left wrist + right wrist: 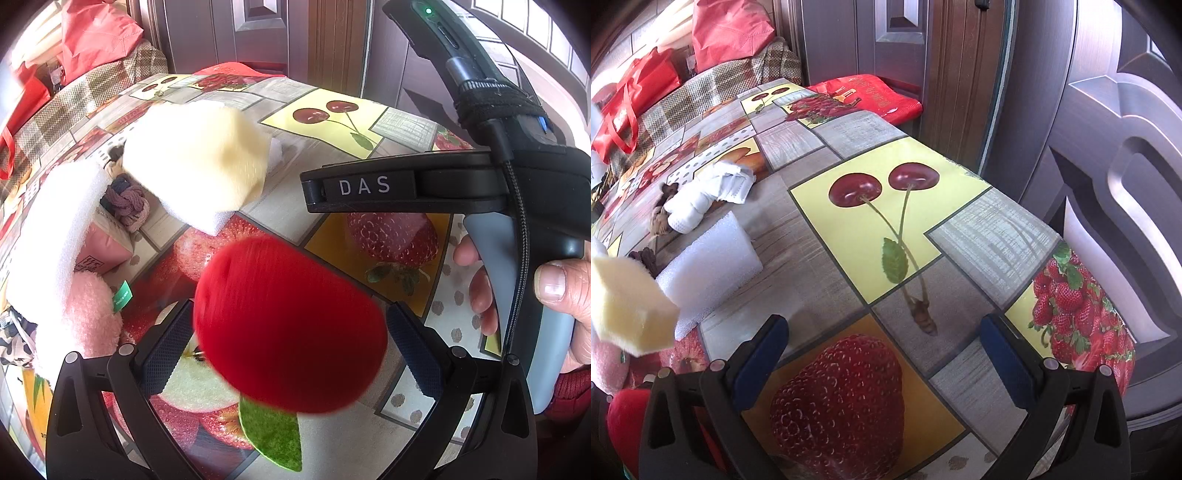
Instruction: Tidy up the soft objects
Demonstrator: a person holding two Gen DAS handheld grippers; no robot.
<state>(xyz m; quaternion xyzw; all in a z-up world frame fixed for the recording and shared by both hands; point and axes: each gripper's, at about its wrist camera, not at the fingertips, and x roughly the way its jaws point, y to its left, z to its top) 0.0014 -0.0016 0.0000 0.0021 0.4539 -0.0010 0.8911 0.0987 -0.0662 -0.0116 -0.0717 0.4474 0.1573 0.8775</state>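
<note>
A red plush ball (288, 325), motion-blurred, fills the gap between the wide-spread fingers of my left gripper (291, 354), which is open. I cannot tell whether the pads touch it. Beyond it a pale yellow sponge (195, 162) lies against a white foam block (709, 258). A second white foam piece (62, 221), a pink plush (92, 314) and a purple knotted rope (125, 199) crowd the left side. My right gripper (886, 362) is open over a printed strawberry on the tablecloth (905, 184), with nothing between its fingers. A hand (554, 288) holds it at the right of the left wrist view.
A rolled white cloth (709, 192) lies behind the foam block, and a pink box (107, 251) sits under the rope. Red bags (628, 110) and a plaid cover lie past the table's far left. A dark panelled door (1108, 184) runs along the table's right edge.
</note>
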